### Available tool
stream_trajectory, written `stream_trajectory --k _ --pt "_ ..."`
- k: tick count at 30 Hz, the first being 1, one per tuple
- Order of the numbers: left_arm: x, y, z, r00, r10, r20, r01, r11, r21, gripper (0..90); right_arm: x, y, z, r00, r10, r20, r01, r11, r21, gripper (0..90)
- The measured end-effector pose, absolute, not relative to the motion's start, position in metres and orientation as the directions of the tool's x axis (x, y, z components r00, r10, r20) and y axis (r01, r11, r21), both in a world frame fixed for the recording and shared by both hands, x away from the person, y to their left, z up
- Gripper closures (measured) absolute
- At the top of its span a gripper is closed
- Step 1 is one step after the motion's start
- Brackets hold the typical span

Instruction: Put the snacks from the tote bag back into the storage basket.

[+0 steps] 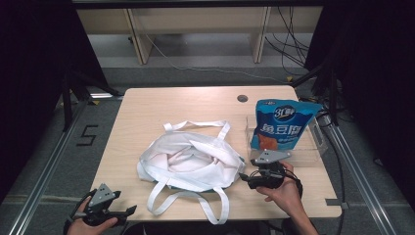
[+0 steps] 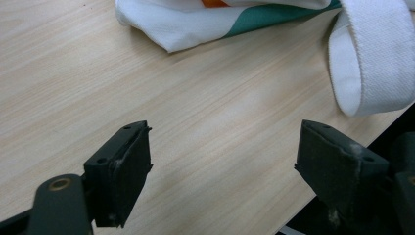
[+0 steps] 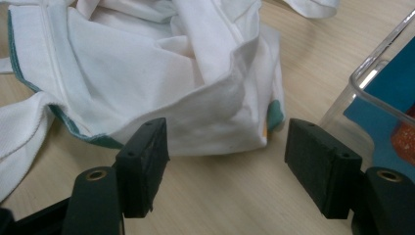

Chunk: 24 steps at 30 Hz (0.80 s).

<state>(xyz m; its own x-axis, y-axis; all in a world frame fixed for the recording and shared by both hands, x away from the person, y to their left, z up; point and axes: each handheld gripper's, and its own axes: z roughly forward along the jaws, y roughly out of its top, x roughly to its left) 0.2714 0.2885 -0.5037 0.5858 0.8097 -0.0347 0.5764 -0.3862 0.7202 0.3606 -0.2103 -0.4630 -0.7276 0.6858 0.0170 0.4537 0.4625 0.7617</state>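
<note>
At about seven o'clock on the table (image 1: 147, 105), at its near left corner, the left gripper (image 1: 128, 210) rested in the person's left hand (image 1: 83, 226). Its jaws stood wide apart over bare wood with nothing between them; from its own camera the left gripper (image 2: 222, 166) looked toward a white strap (image 2: 364, 63) lying up at one o'clock.

In the middle of the table lay the white cloth bag (image 1: 188, 159), crumpled and flat, its mouth gaping, two handles stretched toward twelve o'clock and two toward six. A green edge showed along its underside.

Just beside the bag's right corner, at about four o'clock on the table, the right gripper (image 1: 243, 178) sat low in the person's right hand (image 1: 281, 193), pointing at the bag. In its own view the right gripper (image 3: 227, 161) had its jaws spread, empty, the bag's corner (image 3: 230, 122) just ahead and apart from the pads.

At three o'clock stood a clear plastic box (image 1: 313, 147) holding an upright blue snack packet (image 1: 281, 122).
</note>
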Motion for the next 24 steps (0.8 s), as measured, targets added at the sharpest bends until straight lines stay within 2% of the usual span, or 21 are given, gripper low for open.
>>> stream_trajectory --k 2,24 --pt "0.272 0.29 -0.502 0.604 0.797 -0.021 0.569 -0.412 0.712 19.9 0.358 -0.212 -0.464 -0.722 0.691 0.036 0.472 0.454 0.756 33.3" --pt "0.272 0.289 -0.504 0.59 0.807 -0.028 0.572 -0.393 0.72 19.9 0.338 -0.229 -0.483 -0.712 0.701 0.04 0.487 0.452 0.747 28.6"
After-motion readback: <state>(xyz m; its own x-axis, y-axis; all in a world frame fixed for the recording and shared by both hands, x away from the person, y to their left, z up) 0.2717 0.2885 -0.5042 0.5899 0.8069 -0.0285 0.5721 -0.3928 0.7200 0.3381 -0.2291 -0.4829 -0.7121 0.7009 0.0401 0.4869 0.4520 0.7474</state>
